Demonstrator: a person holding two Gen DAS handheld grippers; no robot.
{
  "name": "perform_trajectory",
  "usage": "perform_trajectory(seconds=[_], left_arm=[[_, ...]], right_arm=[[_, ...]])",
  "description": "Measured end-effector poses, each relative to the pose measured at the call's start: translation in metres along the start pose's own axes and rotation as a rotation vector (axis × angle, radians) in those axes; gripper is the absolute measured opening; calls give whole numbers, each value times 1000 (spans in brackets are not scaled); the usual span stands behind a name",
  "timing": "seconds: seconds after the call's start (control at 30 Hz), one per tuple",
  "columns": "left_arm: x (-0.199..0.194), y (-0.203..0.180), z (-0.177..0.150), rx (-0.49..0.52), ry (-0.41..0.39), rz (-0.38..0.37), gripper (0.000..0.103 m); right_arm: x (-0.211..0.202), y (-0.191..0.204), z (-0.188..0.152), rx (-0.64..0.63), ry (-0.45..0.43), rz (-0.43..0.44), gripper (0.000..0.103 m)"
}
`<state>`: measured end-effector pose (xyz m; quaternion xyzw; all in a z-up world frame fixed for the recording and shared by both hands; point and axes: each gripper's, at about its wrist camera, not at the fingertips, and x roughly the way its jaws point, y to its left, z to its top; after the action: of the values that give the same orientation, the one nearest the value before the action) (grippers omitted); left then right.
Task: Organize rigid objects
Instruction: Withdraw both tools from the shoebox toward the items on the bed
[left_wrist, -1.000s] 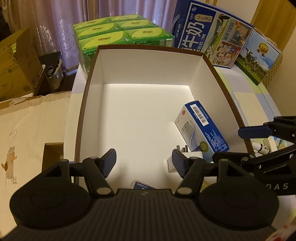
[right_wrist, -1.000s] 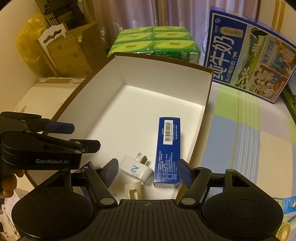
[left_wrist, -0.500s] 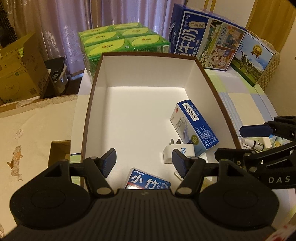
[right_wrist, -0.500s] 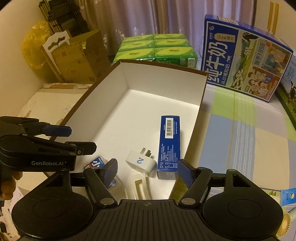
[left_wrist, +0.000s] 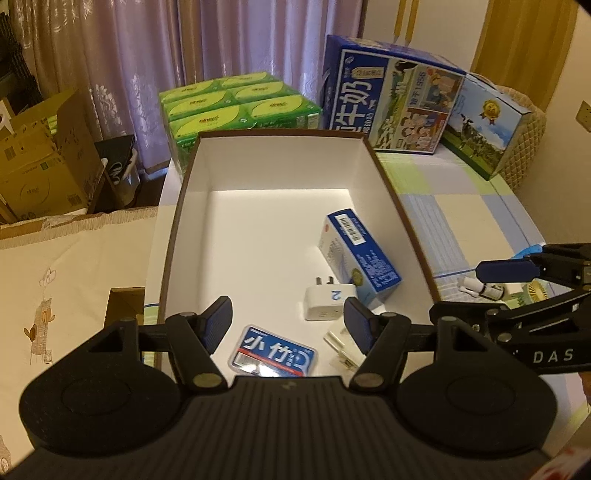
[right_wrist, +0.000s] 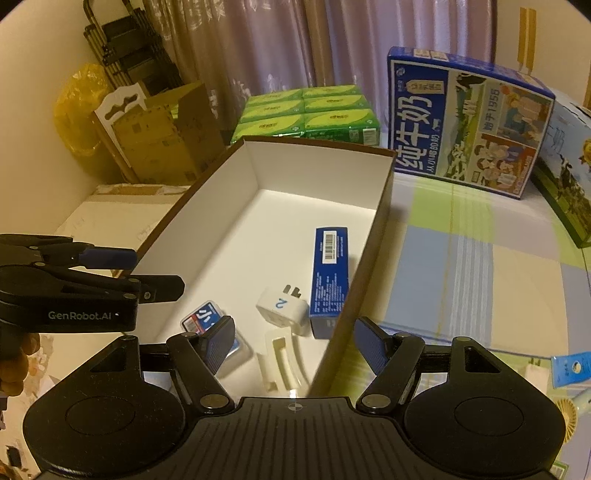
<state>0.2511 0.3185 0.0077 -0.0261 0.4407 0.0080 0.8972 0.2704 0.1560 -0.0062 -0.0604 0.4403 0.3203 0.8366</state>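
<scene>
While both tilt down over the box (left_wrist: 391, 188), left tool (left_wrist: 288, 325) and right tool (right_wrist: 293, 341) seemingly gape empty.

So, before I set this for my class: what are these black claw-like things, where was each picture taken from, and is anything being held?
There is no robot here. A person holds a hand-held gripper in each hand, and each carries a wide-angle camera looking forward along its two fingers. One picture comes from the left gripper, the other from the right gripper; each also glimpses the other at its edge. Both hang over the near end of a white-lined open box on a checked cloth. In the box lie a long blue carton, a white plug adapter marked 2, a small blue packet and a white plastic clip. Both sets of jaws stand open and hold nothing.
</scene>
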Motion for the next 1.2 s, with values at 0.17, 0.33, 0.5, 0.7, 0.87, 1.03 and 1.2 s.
perform_trajectory(seconds=[0.17, 0.33, 0.5, 0.7, 0.87, 1.03, 1.2], left_arm=[[-13, -16, -8, 5, -17, -10, 63], [-24, -36, -19, 1, -25, -43, 63], [-31, -60, -31, -2, -27, -80, 63], [-32, -94, -45, 15, -11, -110, 63], [-29, -122, -55, 19, 16, -139, 63], [-25, -152, -61, 41, 38, -170, 63], [-18, -184, -63, 70, 59, -197, 63]], right_arm=[[-19, -11, -14, 12, -27, 17, 69], [-39, -26, -31, 26, -46, 22, 69], [-60, -44, -52, 47, -55, 18, 69], [-82, -65, -74, 66, -49, 10, 69], [-98, -86, -92, 79, -37, 5, 69], [-113, -111, -109, 111, -22, -21, 69], [-128, -142, -125, 155, -8, -54, 69]])
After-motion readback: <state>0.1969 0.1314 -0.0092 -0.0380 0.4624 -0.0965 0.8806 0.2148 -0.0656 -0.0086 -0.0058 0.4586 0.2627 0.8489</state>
